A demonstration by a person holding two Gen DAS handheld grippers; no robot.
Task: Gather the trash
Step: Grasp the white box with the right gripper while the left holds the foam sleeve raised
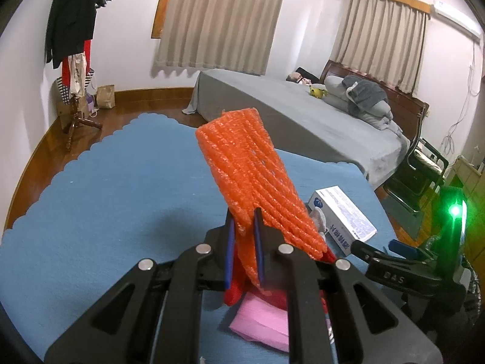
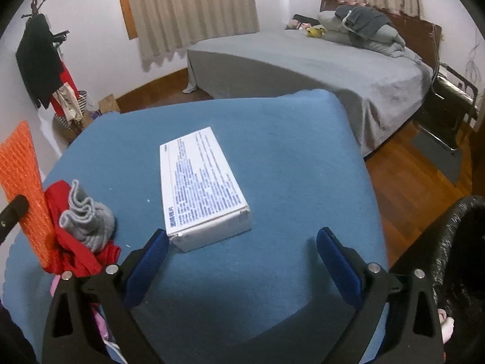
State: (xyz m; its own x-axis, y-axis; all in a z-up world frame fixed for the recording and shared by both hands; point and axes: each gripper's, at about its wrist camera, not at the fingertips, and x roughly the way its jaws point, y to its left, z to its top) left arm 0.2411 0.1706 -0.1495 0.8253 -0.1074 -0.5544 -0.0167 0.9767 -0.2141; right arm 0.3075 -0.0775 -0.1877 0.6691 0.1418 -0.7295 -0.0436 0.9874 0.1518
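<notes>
My left gripper (image 1: 244, 215) is shut on an orange foam net sleeve (image 1: 245, 163) and holds it upright above the blue table cover (image 1: 106, 200). The sleeve also shows at the left edge of the right wrist view (image 2: 22, 182). My right gripper (image 2: 242, 239) is open and empty, low over the blue cover (image 2: 272, 166), just in front of a white printed box (image 2: 203, 188). The box also shows in the left wrist view (image 1: 342, 215). A black trash bag (image 2: 454, 242) opens at the right edge.
A red cloth (image 2: 72, 251) with a grey sock (image 2: 88, 221) on it lies left of the box. A pink paper (image 1: 260, 321) lies under my left gripper. A grey bed (image 2: 318, 63), a coat stand (image 1: 75, 45) and a black chair (image 2: 448, 106) stand beyond the table.
</notes>
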